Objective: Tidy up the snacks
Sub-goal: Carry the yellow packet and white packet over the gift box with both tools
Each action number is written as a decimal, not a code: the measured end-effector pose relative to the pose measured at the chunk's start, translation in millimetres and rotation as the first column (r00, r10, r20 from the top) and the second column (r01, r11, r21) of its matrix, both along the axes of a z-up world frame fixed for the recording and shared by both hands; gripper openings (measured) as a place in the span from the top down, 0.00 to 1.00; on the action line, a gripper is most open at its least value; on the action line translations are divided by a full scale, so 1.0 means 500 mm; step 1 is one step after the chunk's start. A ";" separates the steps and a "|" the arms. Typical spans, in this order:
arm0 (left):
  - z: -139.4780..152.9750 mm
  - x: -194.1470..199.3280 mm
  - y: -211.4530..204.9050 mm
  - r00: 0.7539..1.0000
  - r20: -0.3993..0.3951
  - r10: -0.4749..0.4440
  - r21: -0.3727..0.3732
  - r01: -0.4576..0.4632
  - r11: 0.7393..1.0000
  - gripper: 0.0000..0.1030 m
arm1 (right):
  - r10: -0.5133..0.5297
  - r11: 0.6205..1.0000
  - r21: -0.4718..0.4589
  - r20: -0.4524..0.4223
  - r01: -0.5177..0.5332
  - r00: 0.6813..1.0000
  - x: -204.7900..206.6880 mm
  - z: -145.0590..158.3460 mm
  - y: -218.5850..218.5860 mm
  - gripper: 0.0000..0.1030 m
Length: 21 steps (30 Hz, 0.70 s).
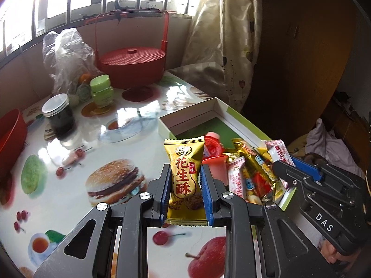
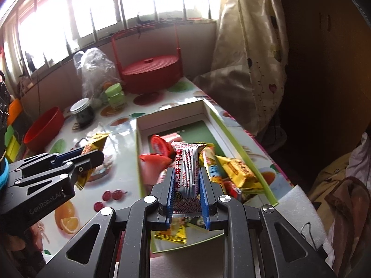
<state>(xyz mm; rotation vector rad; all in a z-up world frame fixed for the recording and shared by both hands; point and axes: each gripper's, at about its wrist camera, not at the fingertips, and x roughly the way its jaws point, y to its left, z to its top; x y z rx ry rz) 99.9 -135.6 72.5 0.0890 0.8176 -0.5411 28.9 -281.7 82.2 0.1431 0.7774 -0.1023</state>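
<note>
Fruit-print table (image 1: pixel 69 153): red basket (image 1: pixel 132 68) at twelve o'clock. Left gripper (image 1: pixel 185 173) clamps the upright gold packet (image 1: pixel 186 173); right gripper (image 2: pixel 186 180) clamps the upright white bar (image 2: pixel 189 173) above the snack box (image 2: pixel 222 125).

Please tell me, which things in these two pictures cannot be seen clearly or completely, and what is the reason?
- Red lidded basket: both views, the lid hides the contents.
- Clear plastic bag: both views, glare and crumpled film blur what is inside.
- Snacks low in the box: right wrist view, the right gripper and its white-and-red bar cover them.
- Red bowl: left wrist view, cut off by the left edge.
</note>
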 end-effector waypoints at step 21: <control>-0.040 0.027 -0.109 0.994 -0.072 -0.081 -0.022 0.079 0.997 0.75 | -0.071 0.997 -0.015 -0.032 0.071 0.997 0.013 -0.029 -0.079 0.82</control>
